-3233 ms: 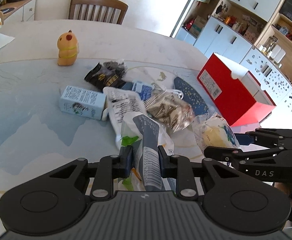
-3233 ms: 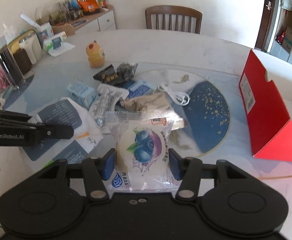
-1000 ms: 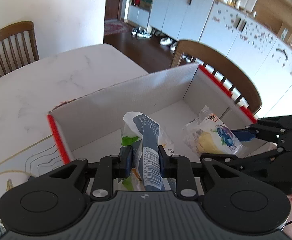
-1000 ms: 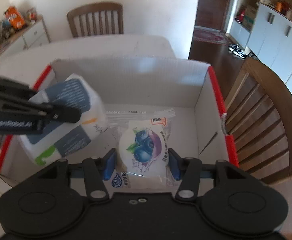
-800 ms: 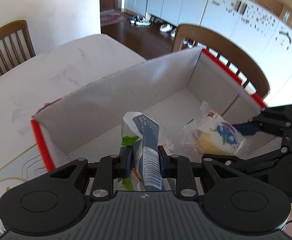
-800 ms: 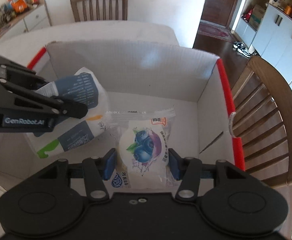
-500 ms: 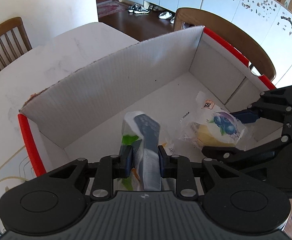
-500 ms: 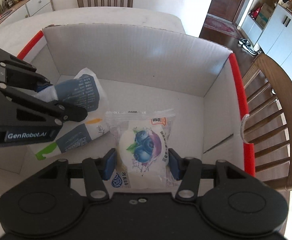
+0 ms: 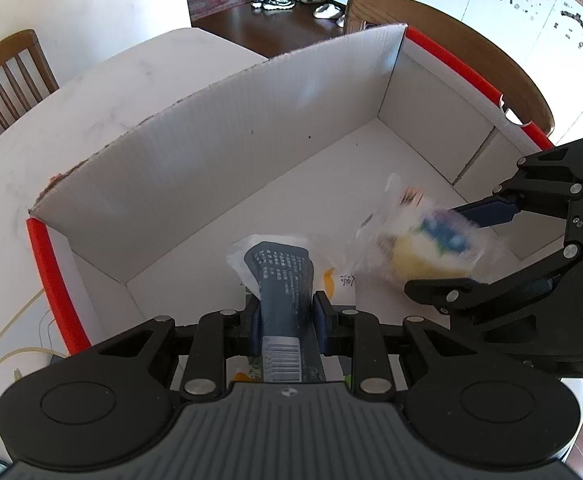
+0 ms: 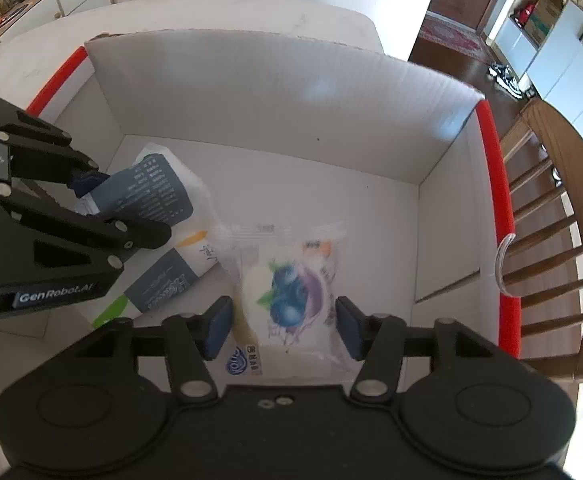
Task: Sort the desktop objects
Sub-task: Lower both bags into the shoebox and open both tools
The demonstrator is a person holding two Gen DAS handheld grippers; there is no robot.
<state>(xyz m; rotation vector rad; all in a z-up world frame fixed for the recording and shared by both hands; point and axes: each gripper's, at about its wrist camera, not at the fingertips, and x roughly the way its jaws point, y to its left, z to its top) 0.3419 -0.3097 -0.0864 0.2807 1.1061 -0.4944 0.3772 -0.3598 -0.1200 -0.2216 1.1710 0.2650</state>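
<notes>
**Both grippers inside the red-rimmed box; left clamped on pouch, right jaws parted around bun packet**

Left gripper [image 9: 285, 316]: at lower centre of the left wrist view, jaws drawn tight on a white and dark-blue printed pouch [image 9: 281, 280]. The pouch stands up between the blue pads, barcode end toward the camera, upper end over the box floor. In the right wrist view the same pouch [image 10: 163, 204] lies at centre left, pinched by that gripper, which enters from the left edge.

Right gripper [image 10: 282, 328]: at lower centre of its own view. Its jaws have just been opening, with a clear-wrapped bun packet bearing a blueberry picture [image 10: 291, 292] between them. A gap shows between each blue pad and the packet, so the pads are not pressing on it. The packet is blurred in both views; in the left wrist view it [image 9: 431, 240] sits at centre right, between the right gripper's fingers [image 9: 487, 212]. Whether it rests on the floor of the box cannot be told.

Cardboard box [image 10: 275, 96]: white corrugated walls inside, red along the rim, filling the middle of both views. Both items are within its walls, the pouch left of the packet in the right wrist view.

Surroundings: the box sits on a white table [image 9: 91, 100]. A wooden chair [image 10: 563, 216] stands beyond the box's right wall, at the right edge of the right wrist view.
</notes>
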